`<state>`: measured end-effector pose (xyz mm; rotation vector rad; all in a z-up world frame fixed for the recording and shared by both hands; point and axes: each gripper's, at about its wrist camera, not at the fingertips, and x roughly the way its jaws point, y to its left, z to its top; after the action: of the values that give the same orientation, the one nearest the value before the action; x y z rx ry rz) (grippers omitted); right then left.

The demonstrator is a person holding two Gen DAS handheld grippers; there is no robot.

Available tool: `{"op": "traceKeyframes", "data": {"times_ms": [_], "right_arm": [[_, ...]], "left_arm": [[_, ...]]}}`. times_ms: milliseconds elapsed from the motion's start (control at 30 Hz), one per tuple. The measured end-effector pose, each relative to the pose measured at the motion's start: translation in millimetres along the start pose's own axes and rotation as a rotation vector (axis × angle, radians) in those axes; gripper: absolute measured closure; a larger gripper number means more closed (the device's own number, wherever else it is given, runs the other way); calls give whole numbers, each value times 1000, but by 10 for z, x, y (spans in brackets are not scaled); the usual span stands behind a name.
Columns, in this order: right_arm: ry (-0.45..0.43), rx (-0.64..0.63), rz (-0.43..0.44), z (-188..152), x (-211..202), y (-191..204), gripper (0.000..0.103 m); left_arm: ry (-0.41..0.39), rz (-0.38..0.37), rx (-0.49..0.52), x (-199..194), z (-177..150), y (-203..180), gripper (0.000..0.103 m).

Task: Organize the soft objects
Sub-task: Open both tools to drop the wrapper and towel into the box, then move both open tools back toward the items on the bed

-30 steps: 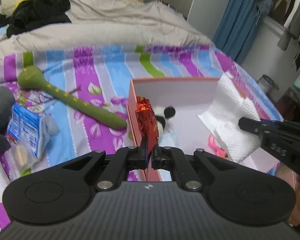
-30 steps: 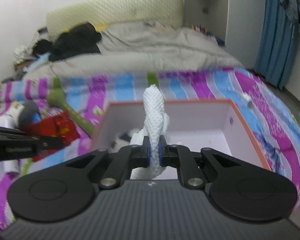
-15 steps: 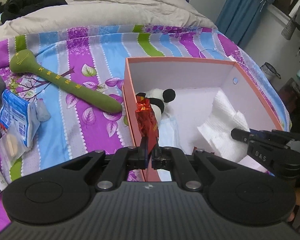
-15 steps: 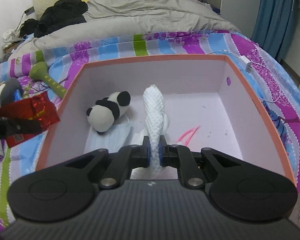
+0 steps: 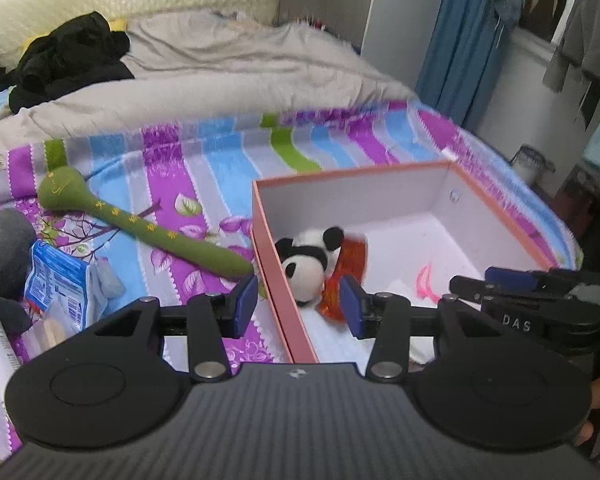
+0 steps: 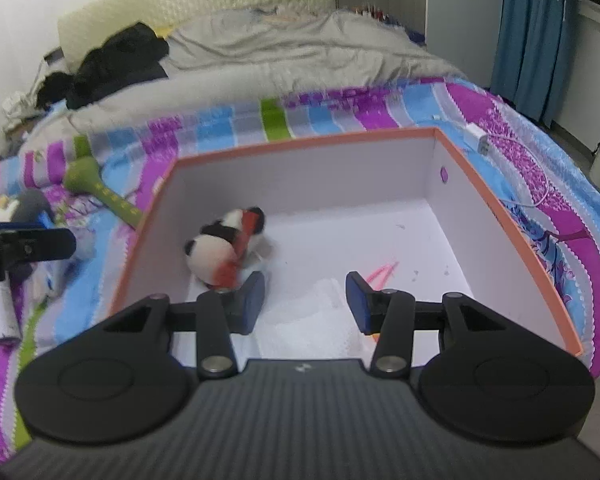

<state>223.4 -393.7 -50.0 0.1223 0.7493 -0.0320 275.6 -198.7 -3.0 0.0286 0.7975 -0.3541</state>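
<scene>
Now both grippers, left [image 5: 298, 303] and right [image 6: 306, 299], spread over box [image 6: 500, 216]; snake [image 5: 140, 226] looks light, floppy: pinch mid-body.

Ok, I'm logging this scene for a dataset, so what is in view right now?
box: 1, orange rim, white inside, on bedspread
panda plush: 1, black-white, in box, left side
red packet: 1, shiny red, beside panda, blurred
white cloth: 1, box floor, near side
pink item: 1, box floor
green plush: 1, bedspread left of box
blue packet: 1, far left
grey plush: 1, far left
black clothes: pile, on grey duvet
left gripper: open
right gripper: open
</scene>
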Motion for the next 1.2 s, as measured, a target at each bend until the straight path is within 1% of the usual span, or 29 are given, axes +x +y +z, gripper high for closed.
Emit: {"op": "traceKeyframes", "data": {"times_ms": [67,233,333,433,567,733,933,1067,1200], "right_arm": [[-28,8,17,1,-93,29,56],[-109,22,61,-7,-376,120,56],[-155,22,88,-66,-556,193,56],[-182,18,107,-161,-692,261,56],[-204,6,121,-308,-825,354,56],[-226,-31,133,-481,-984,497,56],[-236,-45,162,-611,-1094,659,56],[-241,-63,183,-686,-1157,811,56],[-235,-91,205,-743,-1205,973,55]], "left_arm": [[-24,-17,-11,-116,-13,39,52],[-82,-12,3,-427,-117,91,52],[-122,4,17,-638,-266,120,52],[-143,-6,2,-812,-421,177,52],[-169,-13,-21,-1020,-618,248,52],[-202,-1,-39,-1246,-828,324,52],[-203,-5,-70,-1428,-1078,464,52],[-208,27,-74,-1523,-1217,557,52],[-214,38,-105,-1638,-1330,690,52]]}}
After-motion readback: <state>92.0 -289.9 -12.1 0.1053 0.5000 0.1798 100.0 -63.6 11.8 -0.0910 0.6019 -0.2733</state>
